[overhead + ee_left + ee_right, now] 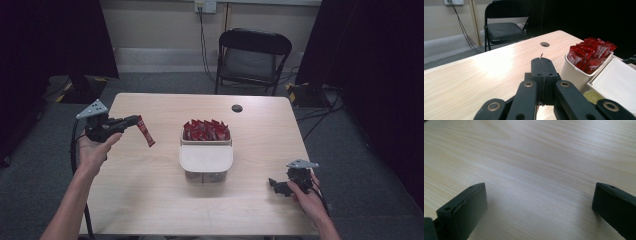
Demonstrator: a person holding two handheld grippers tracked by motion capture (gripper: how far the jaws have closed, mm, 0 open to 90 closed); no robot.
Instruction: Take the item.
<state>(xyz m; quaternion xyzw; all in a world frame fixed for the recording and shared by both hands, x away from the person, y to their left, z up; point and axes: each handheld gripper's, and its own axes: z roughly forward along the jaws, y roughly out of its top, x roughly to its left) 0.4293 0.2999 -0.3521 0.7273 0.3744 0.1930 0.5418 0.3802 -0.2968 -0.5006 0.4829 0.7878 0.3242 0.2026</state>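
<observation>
A single red sachet (146, 131) hangs above the left part of a pale wooden table (150, 200), pinched by its top end in the left gripper (134, 119), whose jaws are clenched flat on it. In the left gripper view those two black jaws meet in one seam, with only a sliver of the sachet (541, 55) poking out at their tip. The sachet slants down and to the right in the high view, clear of the tabletop and well apart from the white container (206, 159) at the table's middle.

That container's rear compartment is packed with upright red sachets (206, 130) (the same kind, by their colour), while its front part is covered by a flat white lid. In the left gripper view, the packed sachets (591, 55) stand to the right of the closed jaws.

Near the table's right front corner, the right gripper (274, 185) rests low over the wood in the person's hand, its jaws spread wide with only bare tabletop between them, as the right gripper view shows.

Beyond the table stands a black folding chair (252, 57); a round cable hole (237, 108) marks the table's far edge.
</observation>
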